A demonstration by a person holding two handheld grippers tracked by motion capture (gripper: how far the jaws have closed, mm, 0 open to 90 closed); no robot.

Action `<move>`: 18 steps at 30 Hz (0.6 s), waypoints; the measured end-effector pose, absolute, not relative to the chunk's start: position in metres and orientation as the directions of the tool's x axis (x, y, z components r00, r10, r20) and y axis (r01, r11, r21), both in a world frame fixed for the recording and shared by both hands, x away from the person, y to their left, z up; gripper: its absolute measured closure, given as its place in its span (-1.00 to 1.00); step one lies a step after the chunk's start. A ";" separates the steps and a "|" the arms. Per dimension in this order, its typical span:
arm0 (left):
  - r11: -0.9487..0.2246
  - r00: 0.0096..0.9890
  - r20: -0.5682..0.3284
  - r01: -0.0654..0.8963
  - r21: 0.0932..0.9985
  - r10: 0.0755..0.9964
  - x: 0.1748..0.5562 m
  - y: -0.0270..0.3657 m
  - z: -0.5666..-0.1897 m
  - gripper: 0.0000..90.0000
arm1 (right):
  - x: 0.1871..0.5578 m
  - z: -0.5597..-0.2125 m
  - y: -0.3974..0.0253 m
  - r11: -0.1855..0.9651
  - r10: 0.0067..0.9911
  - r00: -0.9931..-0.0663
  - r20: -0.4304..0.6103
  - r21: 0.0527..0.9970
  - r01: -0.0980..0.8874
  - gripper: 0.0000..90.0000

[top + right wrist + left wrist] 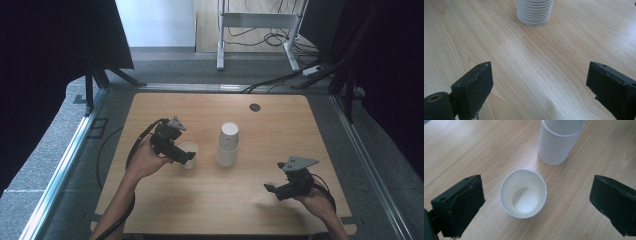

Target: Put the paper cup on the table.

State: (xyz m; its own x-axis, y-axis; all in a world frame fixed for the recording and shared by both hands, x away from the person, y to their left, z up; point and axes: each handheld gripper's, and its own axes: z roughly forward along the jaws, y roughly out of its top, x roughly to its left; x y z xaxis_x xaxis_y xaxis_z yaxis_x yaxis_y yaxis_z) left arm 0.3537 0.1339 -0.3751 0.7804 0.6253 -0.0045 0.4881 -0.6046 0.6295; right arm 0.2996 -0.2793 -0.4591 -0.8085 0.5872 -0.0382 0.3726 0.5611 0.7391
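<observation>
The left gripper (187, 157) is held over the single paper cup (523, 193), jaws spread wide to either side and not touching it. The cup stands upright, mouth up, left of the table's (165, 205) centre, with the stack of cups (228, 144) near it at the middle. The cup is judged light, thin-walled and easily crushed; it should be taken across the rim or upper wall with mild pressure. It may slide or tip if nudged. The right gripper (270, 188), jaws open and empty, is held near the right front edge. Open room is left along the front; the stack's height is hard to gauge.
</observation>
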 end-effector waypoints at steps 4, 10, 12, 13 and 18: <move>-0.580 0.773 0.011 0.467 0.668 0.635 0.343 0.140 -0.373 -1.00 | 0.299 -0.459 -0.282 0.556 0.596 -0.802 -0.041 0.741 0.376 -0.88; -0.526 0.750 0.022 0.441 0.727 0.661 0.325 0.152 -0.374 -1.00 | 0.299 -0.461 -0.286 0.553 0.607 -0.793 -0.040 0.738 0.386 -0.93; -0.512 0.746 0.024 0.433 0.742 0.665 0.319 0.157 -0.377 -1.00 | 0.299 -0.461 -0.287 0.553 0.612 -0.790 -0.041 0.737 0.389 -0.94; -0.504 0.742 0.024 0.430 0.749 0.670 0.316 0.159 -0.379 -1.00 | 0.298 -0.462 -0.288 0.551 0.613 -0.789 -0.039 0.737 0.391 -0.95; -0.461 0.718 0.014 0.431 0.776 0.696 0.302 0.168 -0.395 -1.00 | 0.297 -0.465 -0.291 0.543 0.629 -0.777 -0.037 0.736 0.405 -0.98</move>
